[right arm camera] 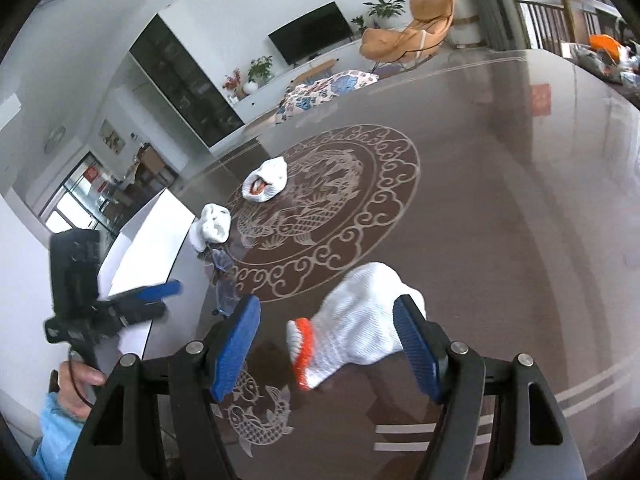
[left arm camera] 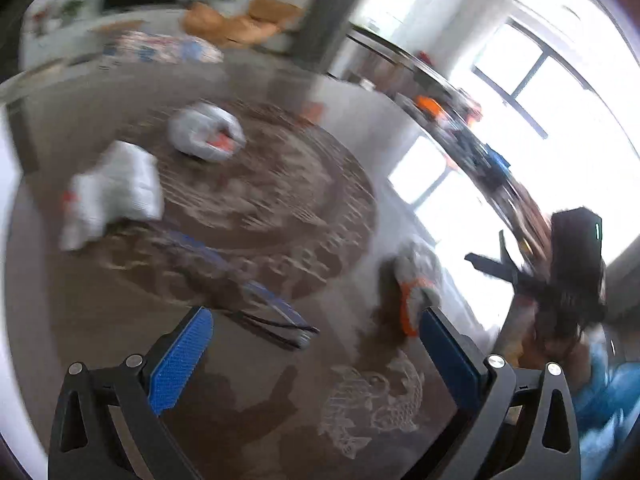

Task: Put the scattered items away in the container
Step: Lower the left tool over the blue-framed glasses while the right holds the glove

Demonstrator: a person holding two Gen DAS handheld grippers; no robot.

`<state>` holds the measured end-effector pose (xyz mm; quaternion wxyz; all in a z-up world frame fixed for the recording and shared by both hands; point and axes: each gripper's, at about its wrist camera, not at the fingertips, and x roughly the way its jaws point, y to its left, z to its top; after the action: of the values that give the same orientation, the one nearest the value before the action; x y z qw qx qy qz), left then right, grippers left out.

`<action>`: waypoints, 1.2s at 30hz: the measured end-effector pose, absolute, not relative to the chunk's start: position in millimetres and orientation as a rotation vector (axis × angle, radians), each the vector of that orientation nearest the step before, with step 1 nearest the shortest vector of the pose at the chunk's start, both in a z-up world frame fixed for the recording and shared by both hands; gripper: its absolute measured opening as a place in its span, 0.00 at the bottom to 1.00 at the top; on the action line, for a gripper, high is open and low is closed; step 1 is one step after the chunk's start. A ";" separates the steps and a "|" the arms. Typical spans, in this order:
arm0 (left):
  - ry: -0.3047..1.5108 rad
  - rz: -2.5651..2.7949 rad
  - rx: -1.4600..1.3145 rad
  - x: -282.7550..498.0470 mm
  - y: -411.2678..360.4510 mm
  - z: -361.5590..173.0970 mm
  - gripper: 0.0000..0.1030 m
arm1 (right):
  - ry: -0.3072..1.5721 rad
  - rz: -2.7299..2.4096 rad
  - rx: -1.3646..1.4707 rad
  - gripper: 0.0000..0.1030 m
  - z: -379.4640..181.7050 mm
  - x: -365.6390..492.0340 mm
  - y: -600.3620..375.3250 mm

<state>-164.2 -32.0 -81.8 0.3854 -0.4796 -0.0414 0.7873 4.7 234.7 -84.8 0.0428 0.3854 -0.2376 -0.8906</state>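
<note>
Brown patterned surface (right arm camera: 500, 208) carries three white gloves. Nearest glove (right arm camera: 352, 336) lies between the wide-open right hand-held gripper (right arm camera: 326, 344) fingers, ungripped. Left hand-held gripper (left arm camera: 316, 354) wide open, empty, above the surface; view blurred.

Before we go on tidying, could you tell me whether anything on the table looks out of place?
Yes: three white gloves lie scattered on the table, the nearest glove between the open right gripper fingers, two more farther off, crumpled. No container shows.
</note>
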 end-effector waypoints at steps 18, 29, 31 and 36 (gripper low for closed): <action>-0.182 2.313 -1.627 -180.5 14.7 -131.9 1.00 | -0.720 -2.743 1.274 0.68 -108.9 28.9 243.8; 0.258 2.348 -1.670 -163.2 16.0 -141.8 1.00 | -0.790 -2.582 1.232 0.68 -119.2 -38.5 234.9; 0.222 2.359 -1.706 -161.1 -0.6 -140.3 1.00 | -0.786 -2.607 1.184 0.68 -109.7 -39.2 239.9; 0.045 2.359 -1.665 -157.6 -12.3 -124.9 1.00 | -0.713 -2.740 1.175 0.68 -96.6 -25.7 245.0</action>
<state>-157.6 -12.3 -124.9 0.1267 -0.5720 0.0153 0.8102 -25.7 245.0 -96.6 0.0381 0.3832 -0.2324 -0.8932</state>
